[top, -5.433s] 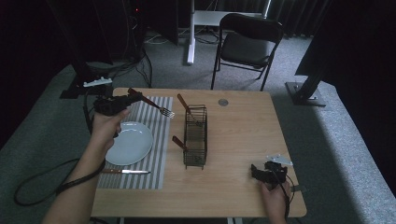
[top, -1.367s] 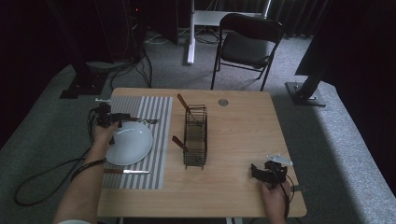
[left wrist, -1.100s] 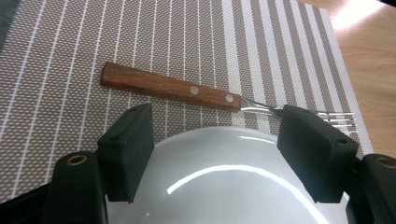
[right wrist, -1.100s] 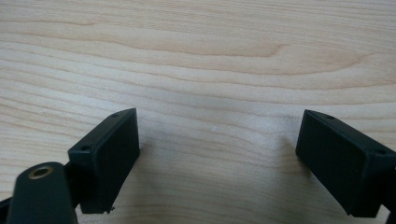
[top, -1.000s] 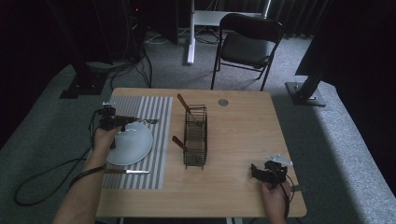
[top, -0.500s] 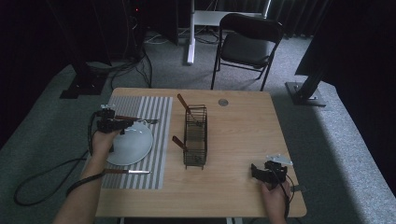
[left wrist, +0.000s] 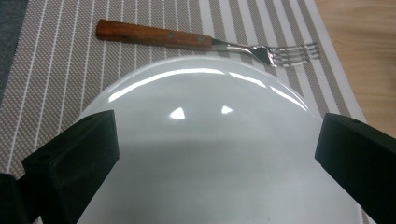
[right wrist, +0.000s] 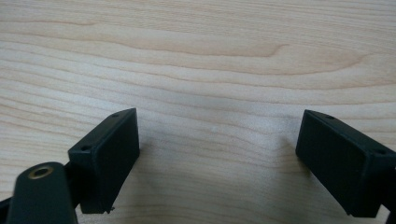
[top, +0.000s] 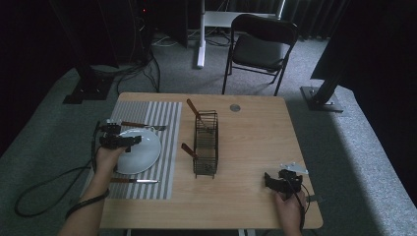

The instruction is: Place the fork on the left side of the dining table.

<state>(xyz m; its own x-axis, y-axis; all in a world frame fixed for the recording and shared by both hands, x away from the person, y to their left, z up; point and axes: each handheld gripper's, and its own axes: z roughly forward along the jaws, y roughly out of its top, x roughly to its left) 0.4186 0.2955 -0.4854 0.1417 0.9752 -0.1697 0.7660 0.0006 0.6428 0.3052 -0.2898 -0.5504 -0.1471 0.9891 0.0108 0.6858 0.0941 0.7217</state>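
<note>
Left tongs [left wrist: 217, 154] gape wide over the plate [left wrist: 210, 140], fork [left wrist: 205, 41] beyond; right tongs [right wrist: 224, 158] wide, idle. Lift clear without nudging either.

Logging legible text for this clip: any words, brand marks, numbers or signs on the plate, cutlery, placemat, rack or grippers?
No readable text in any view.
Fork: wooden handle with rivets, no stamp legible.
Plate: plain white, only glare.
Striped placemat: pattern only.
Wire rack and knife: too small to tell.
Left gripper and right gripper: plain black jaws, screw holes, no lettering.
</note>
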